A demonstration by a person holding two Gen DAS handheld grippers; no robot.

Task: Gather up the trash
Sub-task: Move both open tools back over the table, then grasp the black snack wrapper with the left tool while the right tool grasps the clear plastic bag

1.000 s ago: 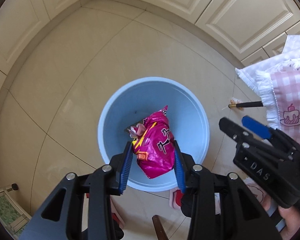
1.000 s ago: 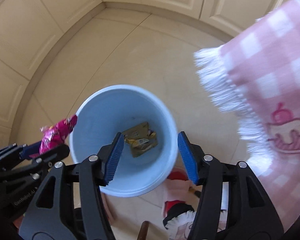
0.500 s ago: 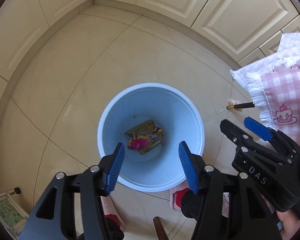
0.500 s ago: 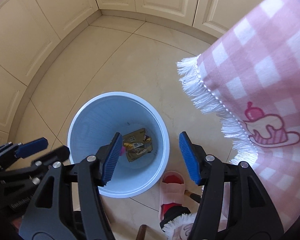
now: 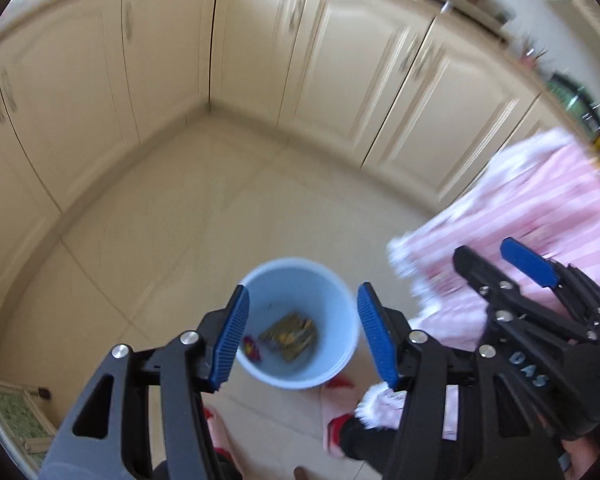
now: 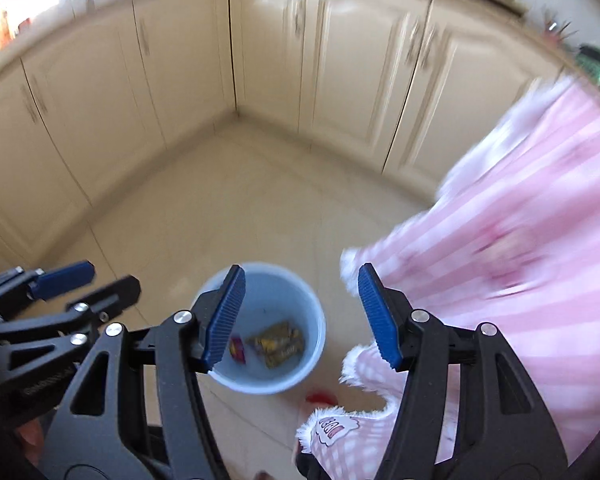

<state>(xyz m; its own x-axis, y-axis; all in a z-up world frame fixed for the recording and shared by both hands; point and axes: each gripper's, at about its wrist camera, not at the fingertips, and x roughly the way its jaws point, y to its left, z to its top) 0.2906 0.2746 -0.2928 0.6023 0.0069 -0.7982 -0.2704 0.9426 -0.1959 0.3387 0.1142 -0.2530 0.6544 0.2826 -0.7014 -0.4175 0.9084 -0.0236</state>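
Blue bin (image 5: 342, 354): round, pale blue, standing upright on the cream tiled floor (image 5: 204, 216), open at the top; everything below is placed relative to it

Gold wrapper (image 5: 290, 334): crumpled, lying on the bottom of the bin, toward the middle

Pink wrapper (image 5: 251, 349): small, also on the bottom of the bin, just beside the gold one on its left (partly hidden behind a blue pad in the left wrist view; clearer in the right wrist view (image 6: 237, 349))

Left gripper (image 5: 302, 338): held above the bin, angled down at it, jaws standing wide with nothing between the pads; the bin shows through the gap

Right gripper (image 6: 302, 318): above the bin and to the right of the left one, jaws likewise wide and empty

Pink checked cloth (image 6: 520, 260): fringed white along its edge, hanging to the right of the bin, blurred

Slippers (image 5: 338, 420): red and pink, on the floor on the near side of the bin, one touching or nearly touching its base; I cannot tell which

Cream cabinets (image 5: 340, 80): beyond the bin, meeting in a corner, blurred
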